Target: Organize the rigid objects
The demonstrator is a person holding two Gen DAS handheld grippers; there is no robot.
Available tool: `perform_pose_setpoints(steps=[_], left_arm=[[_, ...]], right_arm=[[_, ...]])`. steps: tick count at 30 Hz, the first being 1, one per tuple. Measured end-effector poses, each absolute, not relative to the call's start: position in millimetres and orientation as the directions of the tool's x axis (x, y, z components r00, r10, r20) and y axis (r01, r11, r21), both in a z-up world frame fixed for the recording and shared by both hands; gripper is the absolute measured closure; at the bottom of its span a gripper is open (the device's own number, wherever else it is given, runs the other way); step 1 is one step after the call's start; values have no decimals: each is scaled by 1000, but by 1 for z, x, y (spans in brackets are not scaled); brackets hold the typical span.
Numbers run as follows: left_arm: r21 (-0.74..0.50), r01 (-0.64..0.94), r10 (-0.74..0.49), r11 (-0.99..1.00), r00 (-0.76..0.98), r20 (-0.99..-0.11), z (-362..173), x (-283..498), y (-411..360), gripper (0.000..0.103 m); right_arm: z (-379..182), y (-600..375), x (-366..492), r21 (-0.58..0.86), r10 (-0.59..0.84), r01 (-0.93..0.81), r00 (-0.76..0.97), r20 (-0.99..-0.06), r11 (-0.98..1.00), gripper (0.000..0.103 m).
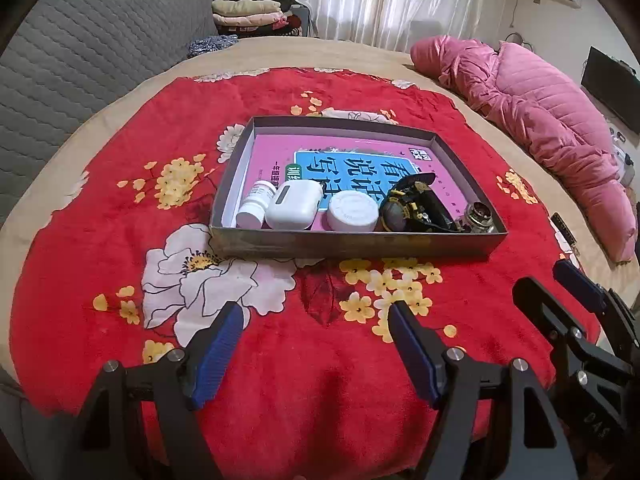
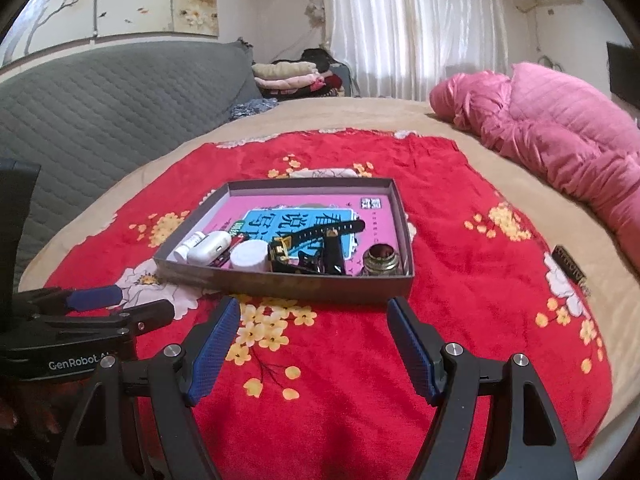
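A shallow grey box [image 1: 352, 242] [image 2: 280, 280] sits on the red floral blanket. It holds a pink and blue book [image 1: 360, 160] [image 2: 280, 216]. Along its near wall lie a small white bottle [image 1: 254, 204] [image 2: 188, 249], a white earbud case [image 1: 294, 204] [image 2: 208, 250], a white round jar [image 1: 352, 212] [image 2: 249, 258], a black and gold watch [image 1: 412, 204] [image 2: 320, 240] and a metal fitting [image 1: 478, 216] [image 2: 380, 264]. My left gripper [image 1: 316, 350] is open and empty, in front of the box. My right gripper [image 2: 314, 344] is open and empty beside it.
The red blanket [image 1: 320, 360] [image 2: 460, 300] covers a beige bed. A pink quilt [image 1: 552, 120] [image 2: 560, 140] lies at the right. A grey headboard [image 1: 80, 60] is at the left. A small dark patterned object [image 1: 564, 232] [image 2: 570, 266] lies right of the box.
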State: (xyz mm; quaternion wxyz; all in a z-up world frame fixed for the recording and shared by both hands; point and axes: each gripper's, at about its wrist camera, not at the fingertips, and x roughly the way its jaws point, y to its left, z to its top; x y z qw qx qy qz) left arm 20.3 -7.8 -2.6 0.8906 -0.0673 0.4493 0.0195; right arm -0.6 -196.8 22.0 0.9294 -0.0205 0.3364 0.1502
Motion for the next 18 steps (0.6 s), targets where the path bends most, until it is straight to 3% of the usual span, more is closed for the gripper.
perform_pose_setpoints(steps=[18], left_arm=[[-69,-96,0,993,586,-811,-20,26,-3,29]], right_arm=[[1,-190,11,51,282,-334,695,-661,941,26]])
